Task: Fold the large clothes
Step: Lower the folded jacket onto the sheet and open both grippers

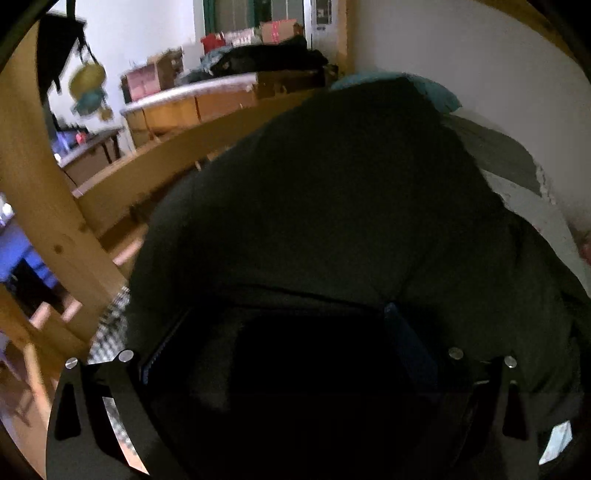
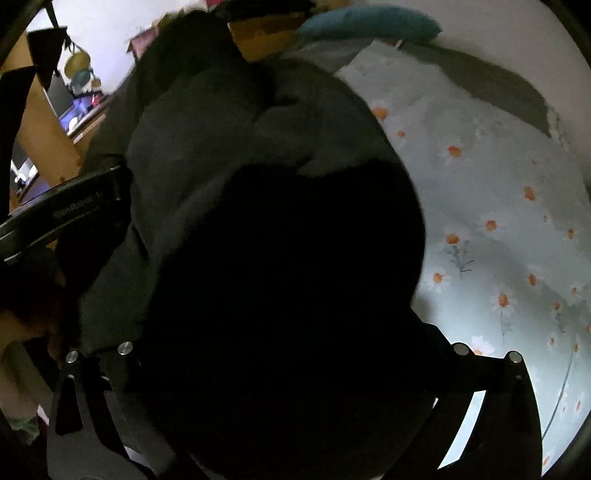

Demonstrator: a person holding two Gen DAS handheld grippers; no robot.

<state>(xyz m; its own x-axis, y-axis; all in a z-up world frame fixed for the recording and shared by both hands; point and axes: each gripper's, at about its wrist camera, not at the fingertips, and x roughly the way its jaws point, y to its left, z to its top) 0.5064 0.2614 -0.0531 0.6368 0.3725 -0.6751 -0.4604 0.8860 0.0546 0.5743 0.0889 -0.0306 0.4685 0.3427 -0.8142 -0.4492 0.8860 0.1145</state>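
Note:
A large dark green garment (image 1: pixel 332 192) fills most of the left wrist view and drapes over my left gripper (image 1: pixel 291 354), which is shut on a fold of it; the fingertips are buried in cloth. In the right wrist view the same garment (image 2: pixel 229 140) is bunched up and hangs over my right gripper (image 2: pixel 288 332), which is shut on it; its fingers are hidden in shadow. The left gripper's body (image 2: pixel 66 210) shows at the left of that view, against the garment's edge.
A pale blue bedsheet with orange daisies (image 2: pixel 498 221) lies under and to the right of the garment. A teal pillow (image 2: pixel 369 22) lies at the bed's far end. A wooden bed frame post (image 1: pixel 40 192) and rail (image 1: pixel 177 155) stand left. A white wall (image 1: pixel 480 66) runs along the right.

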